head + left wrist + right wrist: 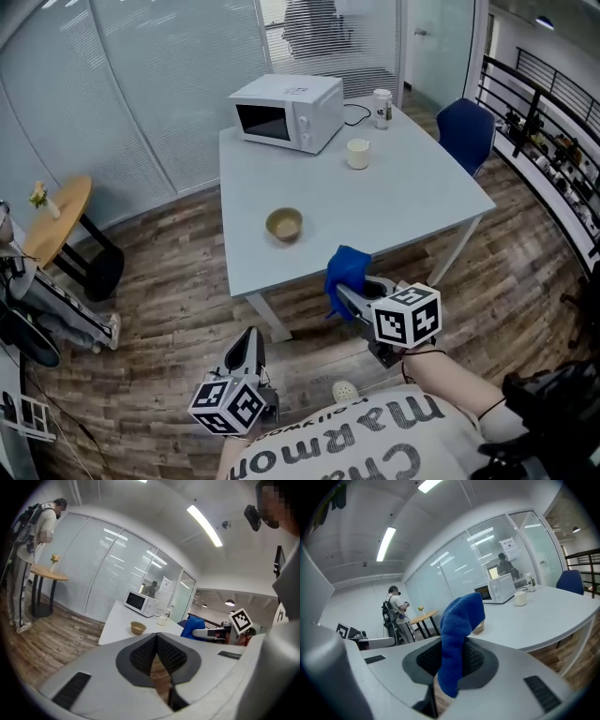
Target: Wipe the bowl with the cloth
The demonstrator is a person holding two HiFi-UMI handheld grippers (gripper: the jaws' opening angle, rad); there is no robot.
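The right gripper (451,667) has its jaws pinched on the blue cloth (458,630). It grips the cloth low down, so a loose fold stands up and forward past the fingertips, which probably leaves a free pad of fabric to press into the bowl. The left gripper (157,644) is fully closed with nothing between its jaws. It seems to be kept free so that it can steady the bowl once wiping starts. Both grippers hang over the wooden floor, short of the near edge of the white table (412,202), and point towards it. The wiping itself has not begun. The tan bowl (284,225) sits upright and alone on the near left part of the table, well apart from the cloth. It is also well clear of the microwave (289,112) and the pale cup (358,153) further back. That open spot should let both grippers reach it from the near side without bumping anything.
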